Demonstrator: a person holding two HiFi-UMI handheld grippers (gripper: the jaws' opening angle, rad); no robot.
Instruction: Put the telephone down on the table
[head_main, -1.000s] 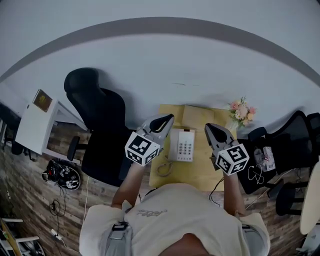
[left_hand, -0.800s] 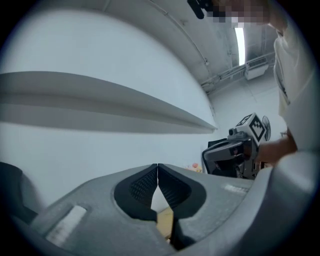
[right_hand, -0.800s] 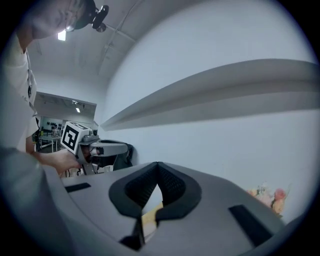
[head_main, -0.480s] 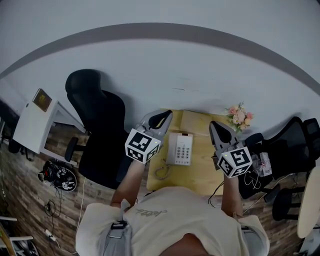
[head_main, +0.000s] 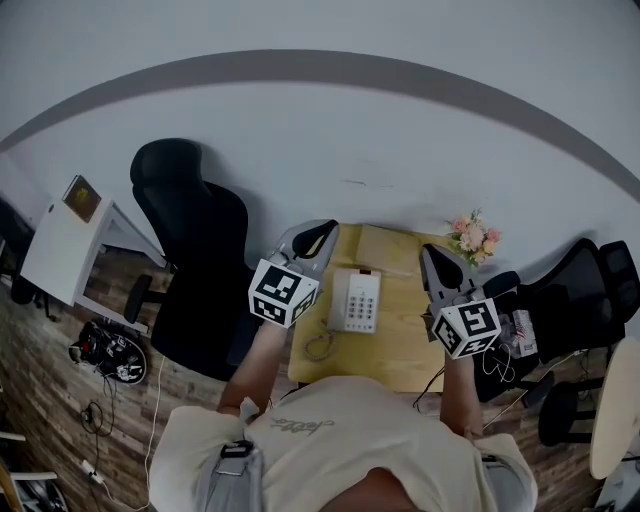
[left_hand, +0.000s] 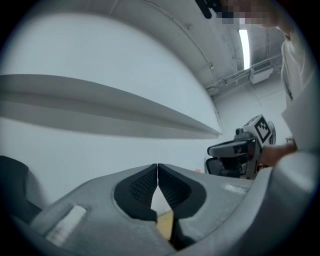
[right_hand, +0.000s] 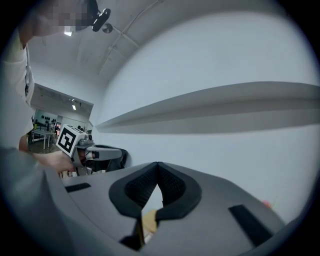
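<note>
A white push-button telephone (head_main: 354, 300) lies on the small yellow table (head_main: 400, 340) by the wall, its coiled cord (head_main: 318, 345) trailing off the near left edge. My left gripper (head_main: 322, 232) hovers above and left of the telephone, shut and holding nothing. My right gripper (head_main: 436, 257) hangs over the table's right side, also shut and holding nothing. In the left gripper view the closed fingertips (left_hand: 157, 170) point level at the white wall, and the right gripper (left_hand: 235, 149) shows beside them. In the right gripper view the tips (right_hand: 158, 167) meet too, with the left gripper (right_hand: 107, 152) in sight.
A black office chair (head_main: 195, 240) stands left of the table. A bunch of pink flowers (head_main: 470, 236) sits at the table's far right corner. Another dark chair (head_main: 575, 300) and cables (head_main: 505, 350) lie to the right, a white desk (head_main: 60, 240) far left.
Both grippers have risen a little and stayed shut. The head view has shifted, so the table and telephone now sit slightly lower left in the picture.
</note>
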